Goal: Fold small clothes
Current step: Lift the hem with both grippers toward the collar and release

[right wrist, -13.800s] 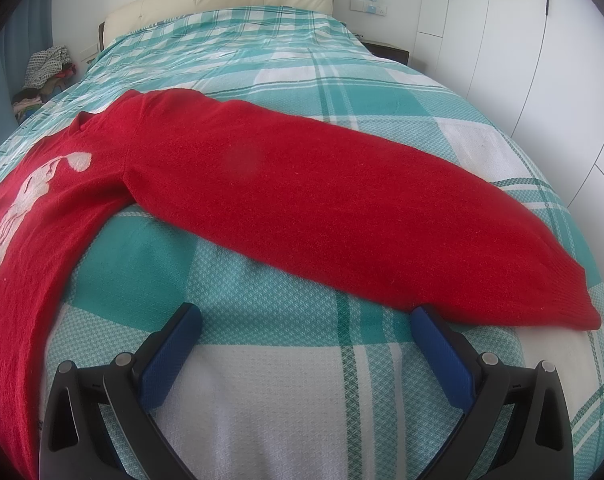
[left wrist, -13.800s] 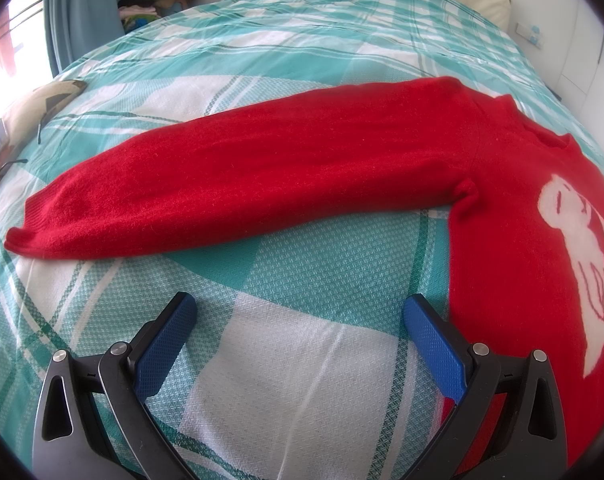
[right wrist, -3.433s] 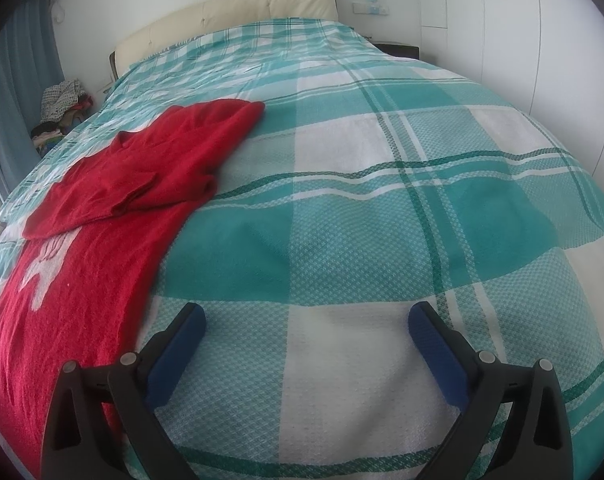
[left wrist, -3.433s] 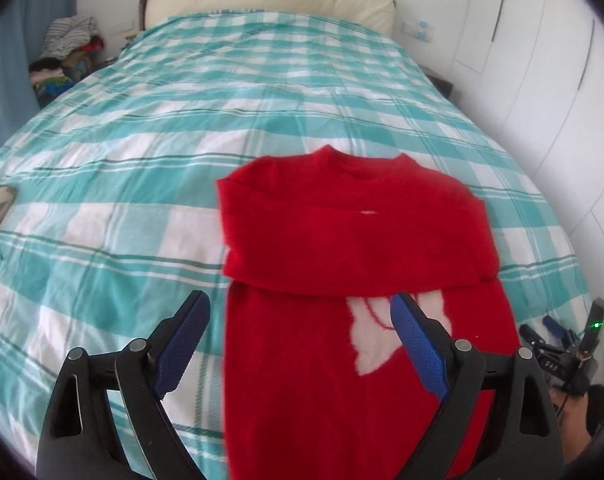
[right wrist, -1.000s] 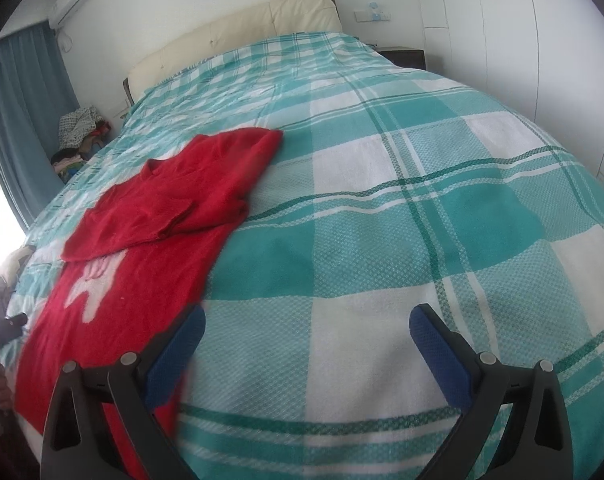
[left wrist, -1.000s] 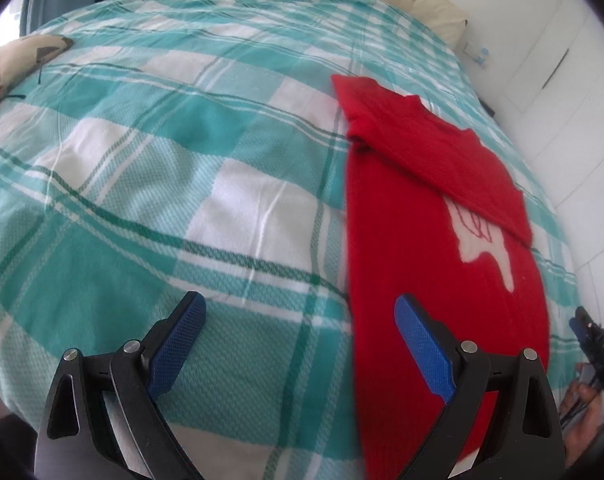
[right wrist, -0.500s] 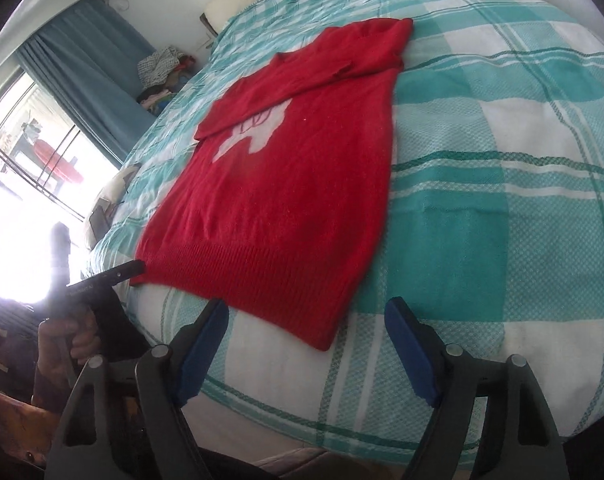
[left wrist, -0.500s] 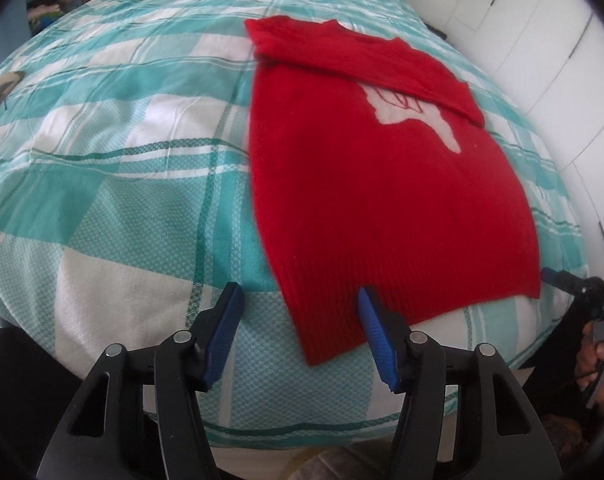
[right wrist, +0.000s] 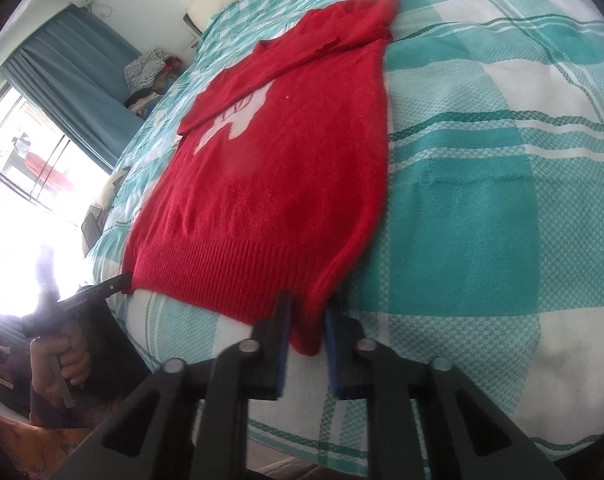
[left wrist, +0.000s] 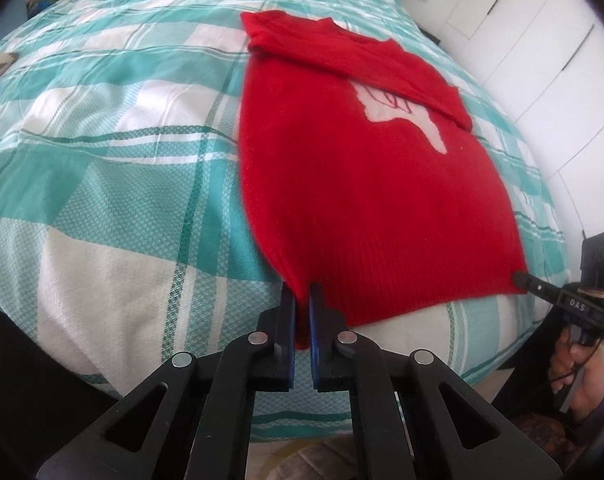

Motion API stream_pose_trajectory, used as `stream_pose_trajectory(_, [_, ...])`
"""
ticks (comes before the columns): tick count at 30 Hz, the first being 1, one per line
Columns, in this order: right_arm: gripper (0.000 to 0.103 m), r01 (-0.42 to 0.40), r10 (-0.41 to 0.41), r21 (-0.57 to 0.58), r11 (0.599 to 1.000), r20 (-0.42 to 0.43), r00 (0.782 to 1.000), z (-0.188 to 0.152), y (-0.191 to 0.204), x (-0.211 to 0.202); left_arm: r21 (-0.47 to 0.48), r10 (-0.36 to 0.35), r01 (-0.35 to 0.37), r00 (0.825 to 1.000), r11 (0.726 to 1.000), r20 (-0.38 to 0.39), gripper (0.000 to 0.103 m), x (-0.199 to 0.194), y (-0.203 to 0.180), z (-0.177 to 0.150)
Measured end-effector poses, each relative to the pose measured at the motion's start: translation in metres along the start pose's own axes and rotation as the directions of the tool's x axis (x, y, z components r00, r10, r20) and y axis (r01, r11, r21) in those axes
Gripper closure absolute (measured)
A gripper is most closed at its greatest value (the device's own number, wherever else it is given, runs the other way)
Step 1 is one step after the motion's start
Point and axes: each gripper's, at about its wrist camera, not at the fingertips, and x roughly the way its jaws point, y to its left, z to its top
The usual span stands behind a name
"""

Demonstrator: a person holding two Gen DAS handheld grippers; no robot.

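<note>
A red knit sweater [left wrist: 362, 184] with a white animal figure lies flat on the bed, both sleeves folded across the chest. My left gripper [left wrist: 301, 294] is shut on the near left corner of its ribbed hem. My right gripper [right wrist: 307, 306] is shut on the near right hem corner of the sweater [right wrist: 278, 176]. In the left wrist view the right gripper [left wrist: 520, 278] shows small at the hem's far corner, with a hand holding it. In the right wrist view the left gripper [right wrist: 122, 282] touches the opposite corner.
The bed [left wrist: 102, 128] carries a teal and white checked cover and drops off just below both grippers. White wardrobe doors [left wrist: 542, 40] stand on the right. A blue curtain [right wrist: 74, 64], a bright window and a pile of clothes [right wrist: 150, 68] lie to the left.
Both grippers went from wide open beside the sweater to shut on its two hem corners. Both views swung round toward the sweater's bottom edge.
</note>
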Motion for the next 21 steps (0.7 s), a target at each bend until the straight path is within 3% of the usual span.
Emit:
stream_pose_trajectory(5, [0.098, -0.041, 0.043, -0.017, 0.999, 0.133, 0.99, 0.017, 0.009, -0.033, -0.063, -0.129, 0.137, 0.984, 0.989, 0.121, 0.1, -0.029, 0.007, 0.026])
stream_pose_trajectory(8, [0.098, -0.044, 0.054, -0.051, 0.998, 0.204, 0.977, 0.048, 0.015, -0.042, -0.073, -0.166, 0.185, 0.963, 0.98, 0.211, 0.1, -0.035, 0.009, 0.066])
stream_pose_trajectory(11, [0.098, -0.081, 0.082, -0.016, 0.997, 0.272, 0.959, 0.094, 0.01, -0.042, -0.063, -0.175, 0.202, 0.939, 0.977, 0.296, 0.1, -0.03, 0.005, 0.117])
stream_pose_trajectory(16, [0.098, -0.117, 0.096, 0.037, 0.992, 0.361, 0.928, 0.182, 0.003, -0.015, -0.047, -0.147, 0.174, 0.925, 0.984, 0.351, 0.1, 0.006, -0.009, 0.206])
stream_pose_trajectory(21, [0.098, -0.054, 0.028, 0.06, 0.997, 0.374, 0.927, 0.26, -0.009, 0.031, -0.086, -0.061, 0.096, 0.94, 0.992, 0.337, 0.1, 0.061, -0.007, 0.279])
